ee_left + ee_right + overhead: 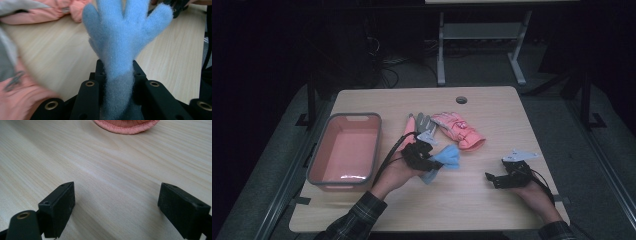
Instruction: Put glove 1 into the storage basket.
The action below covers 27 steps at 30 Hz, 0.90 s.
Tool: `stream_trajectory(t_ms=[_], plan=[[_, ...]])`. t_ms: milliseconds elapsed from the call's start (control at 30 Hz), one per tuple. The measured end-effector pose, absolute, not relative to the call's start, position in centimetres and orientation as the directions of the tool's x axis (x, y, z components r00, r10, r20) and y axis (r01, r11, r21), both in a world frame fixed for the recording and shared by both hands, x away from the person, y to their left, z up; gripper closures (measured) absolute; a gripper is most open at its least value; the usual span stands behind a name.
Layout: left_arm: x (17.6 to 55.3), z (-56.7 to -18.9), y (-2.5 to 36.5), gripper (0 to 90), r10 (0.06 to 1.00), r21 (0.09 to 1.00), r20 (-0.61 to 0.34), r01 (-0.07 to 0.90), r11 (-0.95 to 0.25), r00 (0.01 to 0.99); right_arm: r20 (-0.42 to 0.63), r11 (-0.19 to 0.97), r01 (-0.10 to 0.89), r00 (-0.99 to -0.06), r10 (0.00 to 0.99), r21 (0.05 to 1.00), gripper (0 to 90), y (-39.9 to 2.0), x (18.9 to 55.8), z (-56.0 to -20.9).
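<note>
One glove in hand: left tool [116,82] is clenched on the cuff of the blue fleece glove [125,37], held just above the desk [472,200], between the pink bin [344,150] and the right tool [497,179]. Right tool: released, jaws wide apart, nothing between them, resting low over bare desk. Judged progress: early. Bin looks empty; blue glove lifted but not yet deposited. Grey glove [426,126] and pink ski glove [459,130] remain on desk. No legible brand, label or writing.

No text, label, brand, number or sign can be read on anything here.
</note>
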<state>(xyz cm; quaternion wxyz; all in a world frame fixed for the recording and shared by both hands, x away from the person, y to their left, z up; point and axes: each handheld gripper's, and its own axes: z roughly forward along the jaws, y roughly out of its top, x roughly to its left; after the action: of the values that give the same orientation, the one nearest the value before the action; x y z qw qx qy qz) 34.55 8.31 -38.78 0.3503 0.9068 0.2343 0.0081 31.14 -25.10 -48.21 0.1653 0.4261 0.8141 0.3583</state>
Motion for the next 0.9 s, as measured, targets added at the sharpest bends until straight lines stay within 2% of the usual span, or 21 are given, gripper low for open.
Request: stream_trajectory(t_ms=[600, 900], plan=[[35.7, -35.1, 14.9, 73.6, 0.555, 0.684, -0.138, 0.484, -0.546, 0.820, 0.036, 0.381, 0.574, -0.583, 0.812, 0.725, 13.6, -25.1, 31.1, -48.2], [36.4, -34.1, 18.4, 73.6, 0.624, 0.687, -0.095, 0.505, -0.522, 0.776, 0.036, 0.380, 0.574, -0.583, 0.812, 0.725, 13.6, -25.1, 31.1, -48.2]])
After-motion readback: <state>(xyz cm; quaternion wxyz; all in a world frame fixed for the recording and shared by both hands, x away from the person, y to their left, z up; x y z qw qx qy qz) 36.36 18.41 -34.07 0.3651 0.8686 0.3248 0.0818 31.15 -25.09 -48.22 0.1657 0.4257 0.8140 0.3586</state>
